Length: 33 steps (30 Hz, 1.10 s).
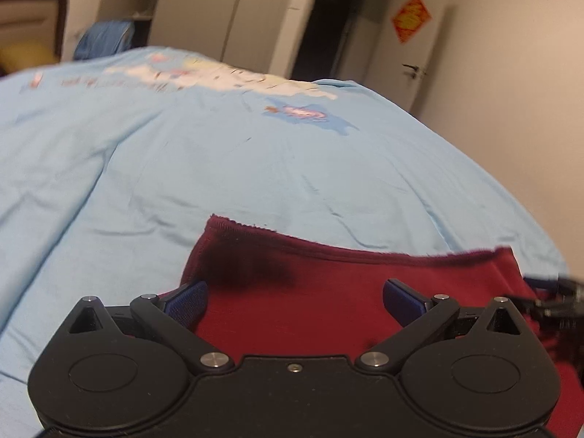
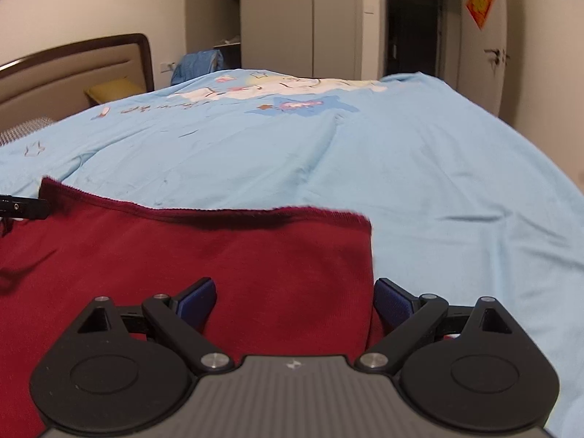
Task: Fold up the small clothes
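Two grippers, left gripper (image 1: 295,301) and right gripper (image 2: 295,301), hover spread apart over a maroon garment (image 2: 204,255) on a light-blue bedspread (image 2: 419,168); wardrobe (image 2: 295,22) and doorway (image 2: 412,29) stand beyond.

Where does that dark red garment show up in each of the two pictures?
Left wrist view: the dark red garment lies bottom centre to right, under the open left tool.
Right wrist view: it fills the lower left.
Shared landmark: the red diamond door decoration.

Dark red garment (image 2: 219,255), pale blue bedspread (image 2: 401,153)
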Available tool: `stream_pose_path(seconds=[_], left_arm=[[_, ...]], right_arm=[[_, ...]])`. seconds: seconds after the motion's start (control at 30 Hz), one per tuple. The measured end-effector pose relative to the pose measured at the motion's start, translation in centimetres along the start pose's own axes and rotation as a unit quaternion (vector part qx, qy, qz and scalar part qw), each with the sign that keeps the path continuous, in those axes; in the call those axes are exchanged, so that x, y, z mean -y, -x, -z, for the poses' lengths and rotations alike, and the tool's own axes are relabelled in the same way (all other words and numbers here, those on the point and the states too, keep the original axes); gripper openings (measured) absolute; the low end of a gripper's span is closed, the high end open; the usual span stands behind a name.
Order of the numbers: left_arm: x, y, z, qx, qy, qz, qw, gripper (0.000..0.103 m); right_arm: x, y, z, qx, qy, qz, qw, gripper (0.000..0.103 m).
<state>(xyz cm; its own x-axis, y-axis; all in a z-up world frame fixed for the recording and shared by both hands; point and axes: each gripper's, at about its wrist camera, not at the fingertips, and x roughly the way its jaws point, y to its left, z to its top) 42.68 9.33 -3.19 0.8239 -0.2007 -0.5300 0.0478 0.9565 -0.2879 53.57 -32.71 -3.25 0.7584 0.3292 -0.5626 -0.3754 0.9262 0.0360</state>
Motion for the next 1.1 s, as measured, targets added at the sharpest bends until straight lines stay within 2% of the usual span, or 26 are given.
stream_pose_path(seconds=[0.13, 0.4, 0.6, 0.7, 0.83, 0.97, 1.1], left_arm=[[-1.1, -1.3, 0.6, -0.008, 0.023, 0.005, 0.9997, 0.102], [0.7, -2.0, 2.2, 0.0, -0.042, -0.038, 0.9984, 0.102], [0.6, -1.7, 1.9, 0.002, -0.04, -0.04, 0.9984, 0.102], [0.1, 0.2, 0.8, 0.018, -0.011, -0.009, 0.9997, 0.102], [-0.3, 3.6, -0.5, 0.038, 0.037, -0.006, 0.9986, 0.102], [0.1, 7.4, 0.1, 0.058, 0.034, -0.041, 0.9969, 0.102], [0.3, 11.1, 2.1, 0.063, 0.034, -0.068, 0.9951, 0.102]], right_arm=[[0.5, -0.4, 0.8, 0.004, -0.012, 0.0, 1.0, 0.099], [-0.3, -0.4, 1.9, 0.025, 0.007, 0.02, 0.999, 0.102], [-0.5, 0.0, 1.4, 0.022, 0.002, 0.021, 1.0, 0.103], [-1.1, 2.1, 0.7, 0.043, 0.006, 0.043, 0.998, 0.103], [-3.0, 5.6, -0.2, 0.074, 0.022, 0.052, 0.996, 0.103], [-6.4, 8.3, 0.4, 0.095, 0.037, 0.048, 0.994, 0.103], [-10.5, 9.7, 2.7, 0.103, 0.056, 0.037, 0.992, 0.103]])
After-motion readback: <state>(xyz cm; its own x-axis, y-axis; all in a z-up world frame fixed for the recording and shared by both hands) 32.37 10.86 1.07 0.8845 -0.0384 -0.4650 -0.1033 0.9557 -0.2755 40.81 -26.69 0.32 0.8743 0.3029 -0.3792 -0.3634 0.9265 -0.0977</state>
